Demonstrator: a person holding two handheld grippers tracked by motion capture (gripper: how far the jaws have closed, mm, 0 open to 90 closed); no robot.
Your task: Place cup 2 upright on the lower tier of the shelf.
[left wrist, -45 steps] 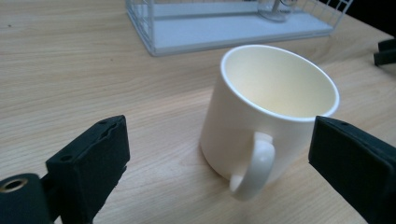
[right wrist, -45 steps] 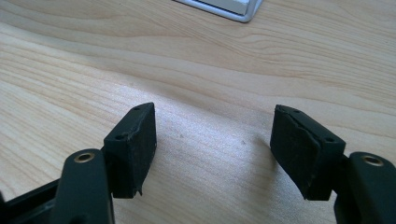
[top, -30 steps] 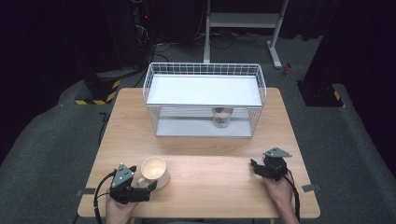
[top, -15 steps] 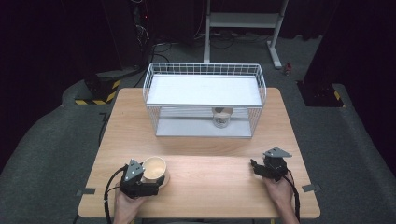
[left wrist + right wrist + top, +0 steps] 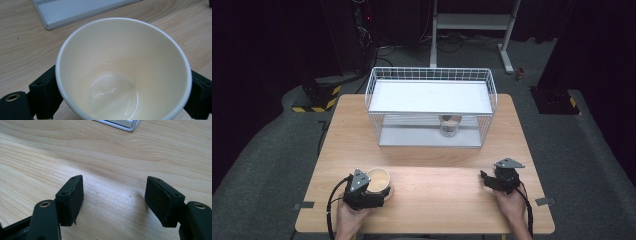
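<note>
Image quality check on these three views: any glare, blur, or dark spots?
High view: table evenly lit, surroundings nearly black, wire basket sharp. Left gripper view: paper cup very close and a little soft, with curved glare on its glossy bottom. Right gripper view: right tool sharp, wood grain crisp, faint shadows beside the pads.

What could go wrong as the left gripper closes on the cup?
The left gripper has just been closing, its jaws either side of the empty paper cup. Squeezing further could crush its thin wall. A grip this low under the rim might let it tip when lifted. The wire rack and the cup inside it leave tight clearance.
</note>
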